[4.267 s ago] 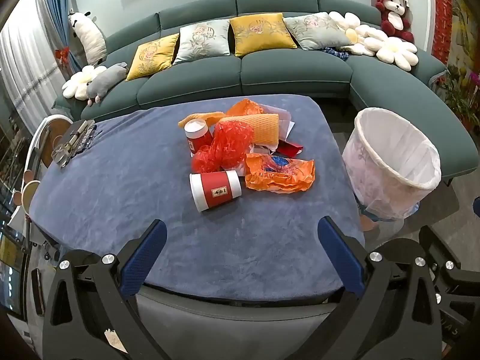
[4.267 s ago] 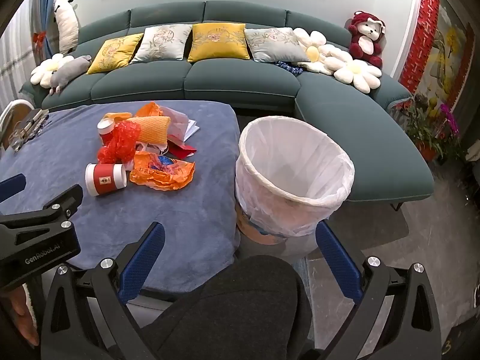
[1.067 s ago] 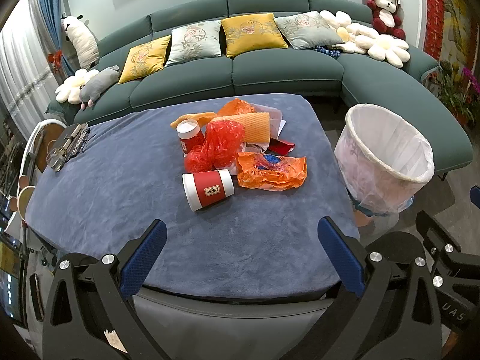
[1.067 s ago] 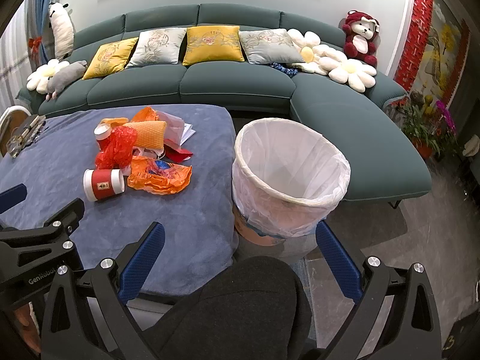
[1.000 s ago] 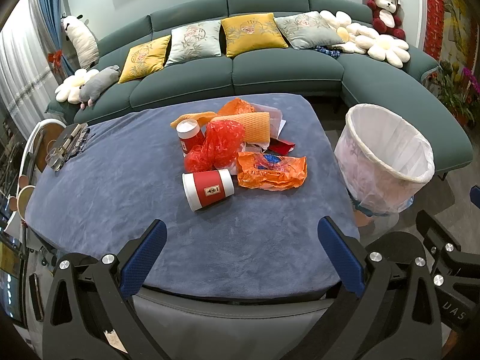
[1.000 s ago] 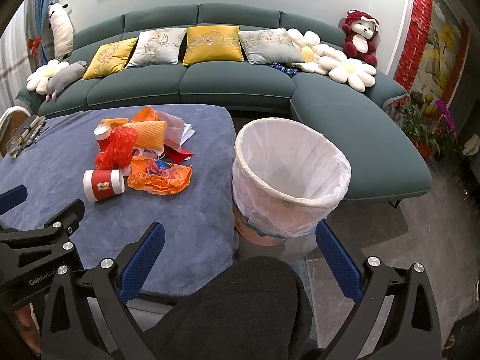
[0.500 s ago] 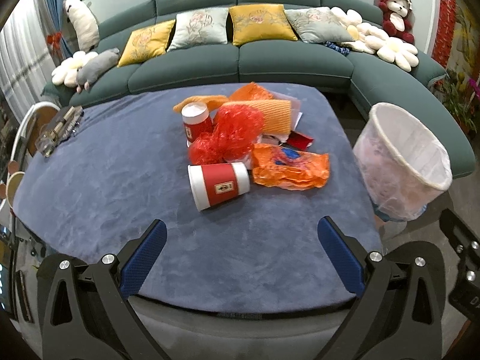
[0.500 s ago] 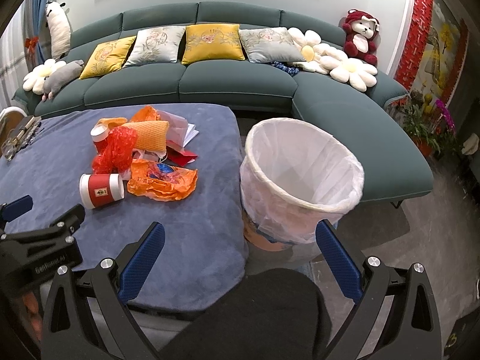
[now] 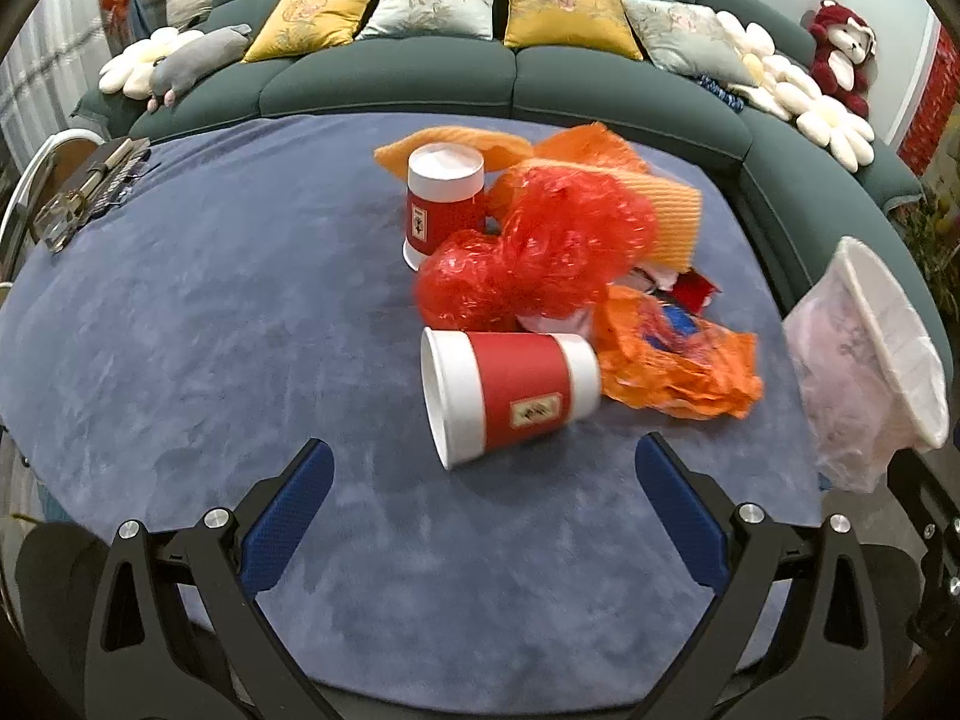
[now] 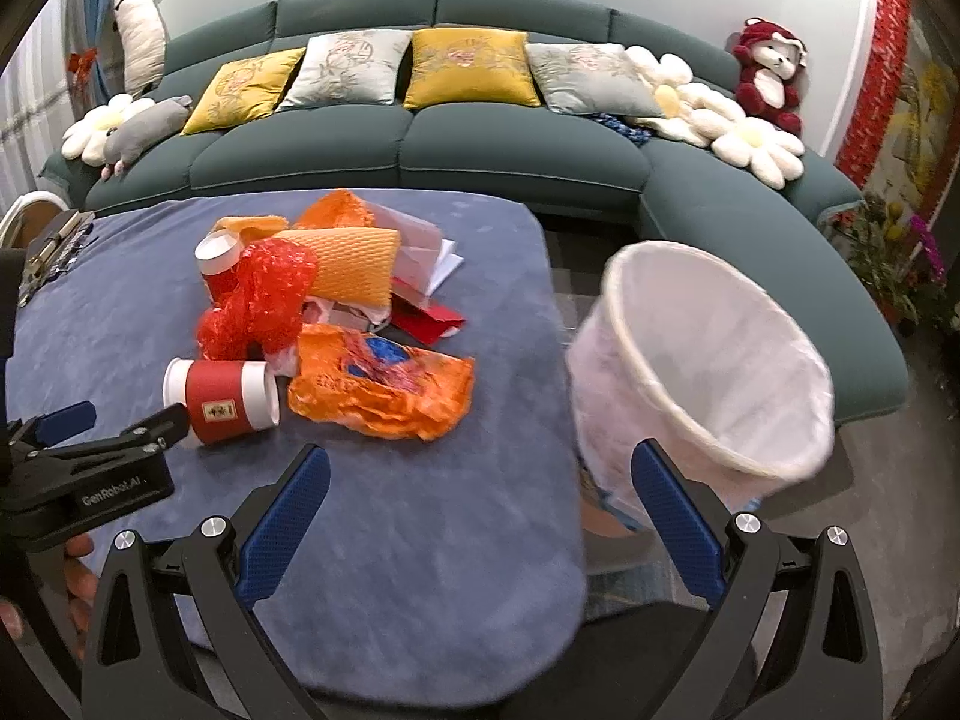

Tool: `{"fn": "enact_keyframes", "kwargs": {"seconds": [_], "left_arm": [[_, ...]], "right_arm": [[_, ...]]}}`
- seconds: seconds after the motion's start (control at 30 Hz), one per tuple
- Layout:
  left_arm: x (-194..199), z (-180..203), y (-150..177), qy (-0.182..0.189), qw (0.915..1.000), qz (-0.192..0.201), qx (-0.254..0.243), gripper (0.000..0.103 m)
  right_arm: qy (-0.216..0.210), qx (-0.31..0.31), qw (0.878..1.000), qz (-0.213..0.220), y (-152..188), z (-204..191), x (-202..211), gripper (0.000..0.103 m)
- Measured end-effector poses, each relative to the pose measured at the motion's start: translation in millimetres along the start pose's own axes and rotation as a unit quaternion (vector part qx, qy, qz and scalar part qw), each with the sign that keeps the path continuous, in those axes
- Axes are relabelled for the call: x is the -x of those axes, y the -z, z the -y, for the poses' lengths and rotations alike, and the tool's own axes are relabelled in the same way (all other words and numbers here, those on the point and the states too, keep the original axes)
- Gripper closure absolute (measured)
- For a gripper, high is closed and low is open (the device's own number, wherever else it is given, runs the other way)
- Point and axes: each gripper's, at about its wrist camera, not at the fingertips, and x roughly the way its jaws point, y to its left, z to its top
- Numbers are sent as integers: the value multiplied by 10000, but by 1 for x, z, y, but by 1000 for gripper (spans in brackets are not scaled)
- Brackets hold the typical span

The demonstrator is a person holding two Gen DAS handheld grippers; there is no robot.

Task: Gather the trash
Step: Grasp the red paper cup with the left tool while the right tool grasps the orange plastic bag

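Observation:
A pile of trash lies mid-table: a red paper cup on its side [image 9: 510, 393], an upright red cup [image 9: 443, 204], a crumpled red plastic bag [image 9: 540, 252], an orange plastic bag [image 9: 672, 360] and orange foam netting [image 9: 672, 216]. The white-lined trash bin [image 10: 714, 360] stands off the table's right edge. My left gripper [image 9: 483, 516] is open, just short of the lying cup [image 10: 225, 399]. My right gripper [image 10: 474, 504] is open and empty over the table's near right part, between the orange bag [image 10: 384, 390] and the bin.
The table has a blue-grey cloth [image 9: 210, 312]. A green sofa [image 10: 480, 144] with cushions and plush toys curves behind it. Metal tools [image 9: 90, 186] lie at the far left table edge. Papers and a red card [image 10: 429, 315] lie behind the pile.
Both grippers have moved forward over the table toward the trash pile. The left gripper now hovers close to the lying red cup. Nothing was picked up.

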Motion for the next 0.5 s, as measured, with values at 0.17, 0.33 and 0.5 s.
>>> {"fn": "enact_keyframes", "kwargs": {"seconds": [0.17,0.33,0.5], "left_arm": [[-23,-3,-7,-9,9999,32,-167,7],[-46,-6,-9,191,9995,-211,-158,28],[-54,-9,-8,428,9986,-304,-56,44]], "right_arm": [[-36,56,9999,-117,-8,-15,-31,7],[-94,56,9997,-227,-16,-26,-62,7],[-157,-50,9992,-363,-23,-25,-90,7]]}}
